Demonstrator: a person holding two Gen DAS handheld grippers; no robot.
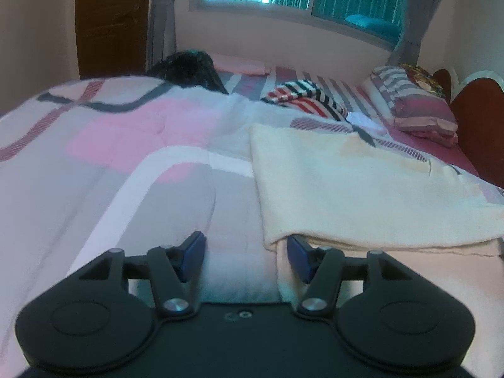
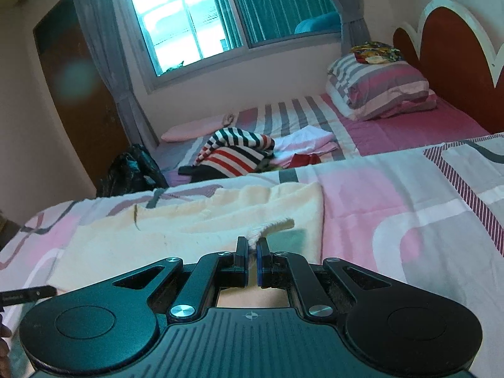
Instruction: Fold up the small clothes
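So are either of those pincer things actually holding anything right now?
The right tool pinches a corner of the cream cloth. The left tool is open at the cloth's edge, holding nothing.

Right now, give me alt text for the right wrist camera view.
The right gripper is shut on the edge of a cream cloth spread over a pink and grey patterned bedspread. Behind it lie a heap of striped clothes, a striped pillow and a window.

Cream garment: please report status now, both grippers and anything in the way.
Left gripper open beside cream garment. Right gripper shut on garment's corner. Striped shirt lies far behind, nothing blocking.
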